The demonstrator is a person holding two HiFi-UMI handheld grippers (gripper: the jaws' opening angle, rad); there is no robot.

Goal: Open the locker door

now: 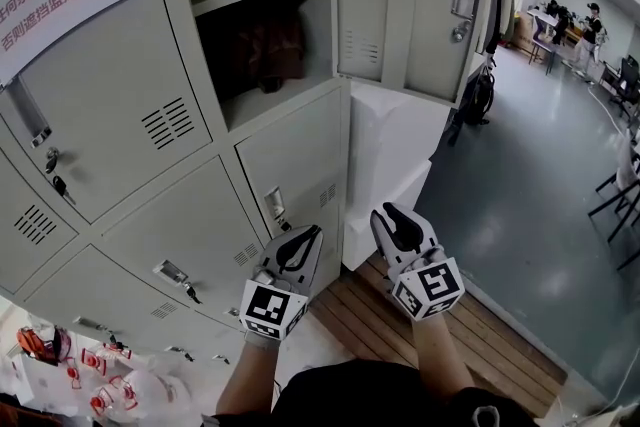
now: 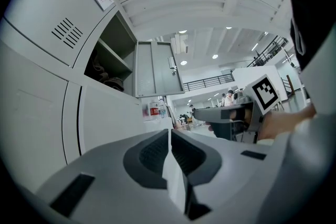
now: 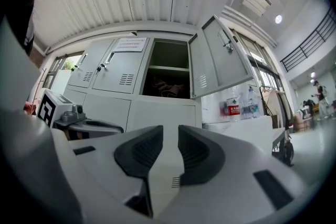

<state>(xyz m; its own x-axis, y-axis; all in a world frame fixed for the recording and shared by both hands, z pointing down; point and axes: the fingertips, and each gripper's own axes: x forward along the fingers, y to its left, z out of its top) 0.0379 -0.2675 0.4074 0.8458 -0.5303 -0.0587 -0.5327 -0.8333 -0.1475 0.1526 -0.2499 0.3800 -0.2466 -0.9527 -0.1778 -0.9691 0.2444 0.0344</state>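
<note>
Since the grey sheet-metal locker door (image 1: pixel 420 5) stood swung wide on its hinge, the task looked done. The likeliest trouble, I judged, was undoing it: a knock from a rising gripper could send that light, flat panel swinging back toward its opening.

Left of the door spread the grey painted steel locker bank (image 1: pixel 150 165), its smooth fronts broken by louvred vent slots. Just left of the door gaped the dark rectangular compartment (image 1: pixel 255 90) it belonged to. A thin shelf crossed it, and a soft, crumpled, dark reddish bundle (image 1: pixel 265 50) lay beneath; what that bundle was could not be told.

Well below the door, clear of every locker, hung two white hard-plastic grippers with dark ribbed pads. The left gripper (image 1: pixel 308 237) had its jaws brought together on nothing. The right gripper (image 1: pixel 388 213) had its jaws a narrow slit apart, also empty.

Low and left of the door, a small metal key (image 1: pixel 188 292) dangled from a lower lock, where a careless sweep of the left gripper might snag it.
</note>
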